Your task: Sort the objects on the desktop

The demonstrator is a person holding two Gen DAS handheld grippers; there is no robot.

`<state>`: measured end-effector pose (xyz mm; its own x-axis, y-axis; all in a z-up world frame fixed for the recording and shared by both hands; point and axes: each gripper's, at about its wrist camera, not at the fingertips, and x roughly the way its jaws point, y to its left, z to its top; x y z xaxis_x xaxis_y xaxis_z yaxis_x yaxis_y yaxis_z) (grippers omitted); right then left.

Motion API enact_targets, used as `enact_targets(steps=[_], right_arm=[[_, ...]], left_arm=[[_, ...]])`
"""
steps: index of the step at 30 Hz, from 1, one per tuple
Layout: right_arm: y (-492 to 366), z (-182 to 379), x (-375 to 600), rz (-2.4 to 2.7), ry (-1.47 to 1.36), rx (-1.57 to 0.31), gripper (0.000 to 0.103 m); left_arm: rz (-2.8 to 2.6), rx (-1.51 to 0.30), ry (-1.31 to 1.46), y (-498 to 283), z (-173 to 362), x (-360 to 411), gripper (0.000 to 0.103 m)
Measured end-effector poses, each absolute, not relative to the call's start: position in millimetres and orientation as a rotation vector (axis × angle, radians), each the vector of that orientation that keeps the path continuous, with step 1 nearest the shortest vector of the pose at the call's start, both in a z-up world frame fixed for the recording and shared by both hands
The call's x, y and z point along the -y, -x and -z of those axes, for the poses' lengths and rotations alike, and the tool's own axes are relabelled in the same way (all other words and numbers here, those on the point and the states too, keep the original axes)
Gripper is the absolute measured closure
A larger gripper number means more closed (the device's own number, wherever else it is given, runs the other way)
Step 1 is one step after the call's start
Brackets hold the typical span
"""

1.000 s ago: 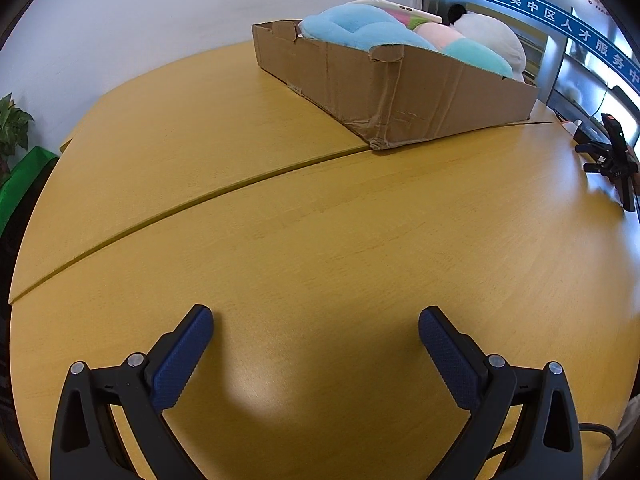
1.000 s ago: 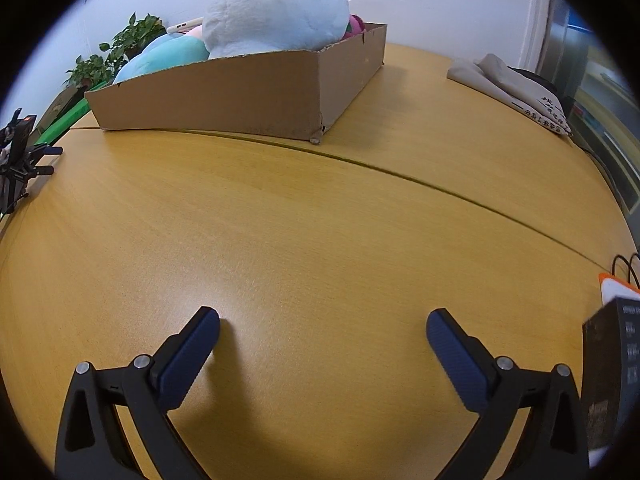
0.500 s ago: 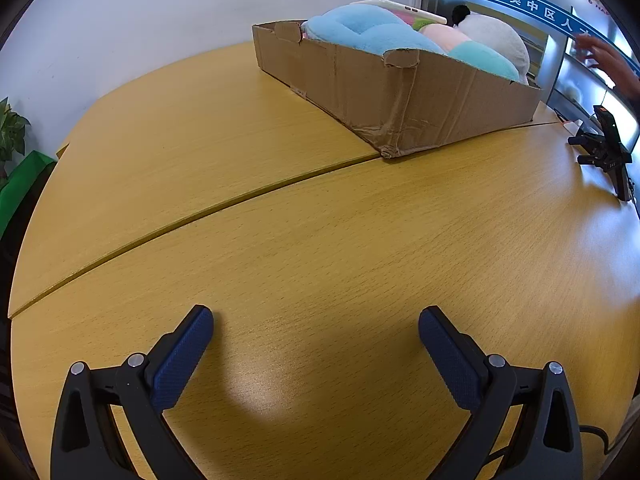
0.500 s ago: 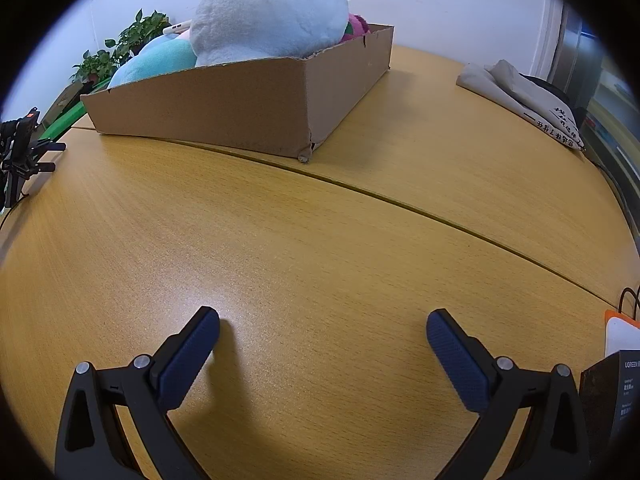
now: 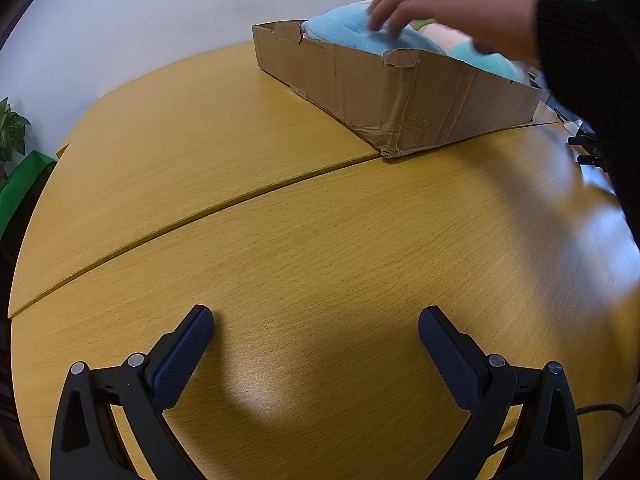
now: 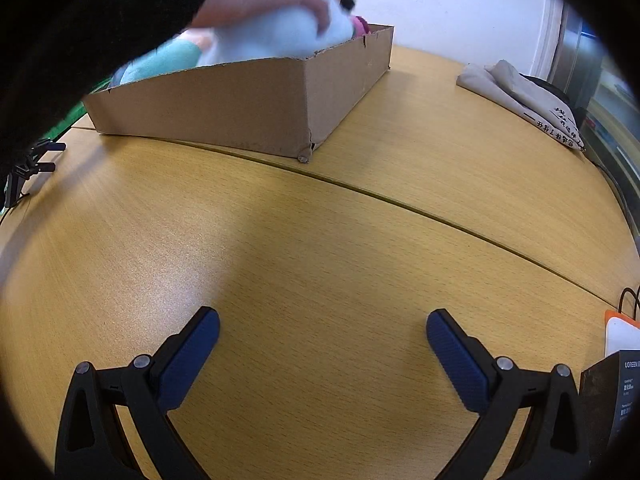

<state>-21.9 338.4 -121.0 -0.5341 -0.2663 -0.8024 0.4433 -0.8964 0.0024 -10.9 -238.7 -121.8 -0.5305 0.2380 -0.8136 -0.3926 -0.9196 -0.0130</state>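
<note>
A bare hand (image 5: 444, 16) in a black knit sleeve (image 5: 592, 80) has come in over the cardboard box (image 5: 400, 92) since a second ago, fingers on the plush toys. Nearest, both the left gripper (image 5: 316, 336) and right gripper (image 6: 322, 334) rest low over the smooth wood-grain table (image 5: 320, 240), ribbed blue pads spread wide, holding nothing. Beyond the curved table seam, the creased, shallow box holds a soft blue plush (image 5: 352, 32) and a white plush (image 6: 276, 36). Far right lies folded grey cloth (image 6: 520, 92).
</note>
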Motion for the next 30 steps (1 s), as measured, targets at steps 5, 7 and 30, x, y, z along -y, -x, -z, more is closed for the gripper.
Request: enact_targets(steps=[5,7,30], right_arm=[[20.8,121.1,-337.7,2.427,-1.220,-0.282,0.000],[20.4,121.4,-337.6,2.427,-1.220,-0.282,0.000],[19.1,121.2,-338.6,2.429,-1.219,-0.287,0.000]], left_arm=[[-2.459,-0.242,1.269,10.4,121.3,239.4,0.000],[-2.455,-0.244,1.269,11.5,121.0,239.6,0.000],[-2.452,-0.243,1.268,12.6,120.4,240.3,0.000]])
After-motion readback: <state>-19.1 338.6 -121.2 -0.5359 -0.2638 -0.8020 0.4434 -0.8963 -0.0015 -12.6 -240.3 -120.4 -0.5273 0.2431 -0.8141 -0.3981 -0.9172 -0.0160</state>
